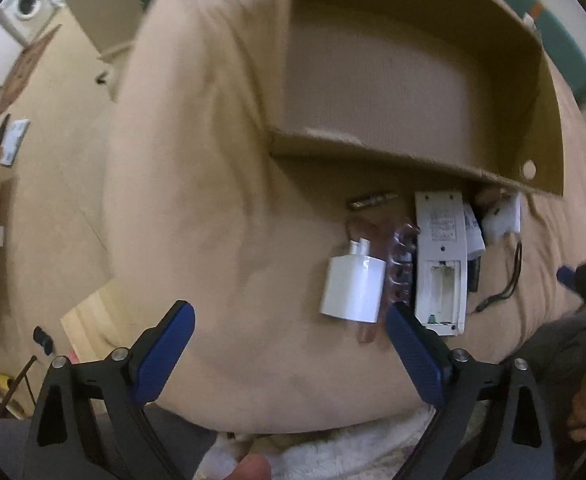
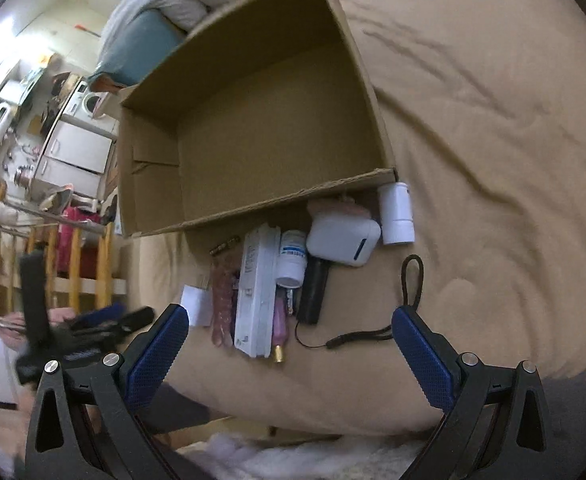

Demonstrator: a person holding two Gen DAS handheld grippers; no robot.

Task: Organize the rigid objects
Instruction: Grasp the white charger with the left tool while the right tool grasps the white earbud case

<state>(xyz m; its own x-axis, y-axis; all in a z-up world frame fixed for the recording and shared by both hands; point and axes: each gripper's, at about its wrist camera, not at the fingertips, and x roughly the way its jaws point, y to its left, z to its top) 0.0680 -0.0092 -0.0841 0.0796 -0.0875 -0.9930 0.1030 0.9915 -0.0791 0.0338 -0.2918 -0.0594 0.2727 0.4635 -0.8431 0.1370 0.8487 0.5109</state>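
Note:
An empty open cardboard box (image 1: 413, 160) (image 2: 261, 120) stands on a tan blanket. A cluster of small objects lies against its near wall: a white charger plug (image 1: 353, 284) (image 2: 195, 304), a white remote lying back up with its battery bay open (image 1: 441, 256) (image 2: 257, 292), a clear pink hair claw (image 1: 401, 268) (image 2: 223, 304), a battery (image 1: 371, 201), a small white bottle (image 2: 291, 258), a black cylinder (image 2: 313, 292), a white earbud case (image 2: 343, 240) and a white jar (image 2: 397, 214). My left gripper (image 1: 289, 336) and right gripper (image 2: 289, 340) are open and empty, short of the cluster.
A black wrist strap with a cord (image 2: 409, 280) (image 1: 509, 280) lies right of the cluster. The blanket (image 2: 493, 140) covers the bed. A teal pillow (image 1: 549, 28) lies beyond the box. White fleece (image 2: 313, 456) sits below the grippers. Kitchen furniture (image 2: 73, 148) is far left.

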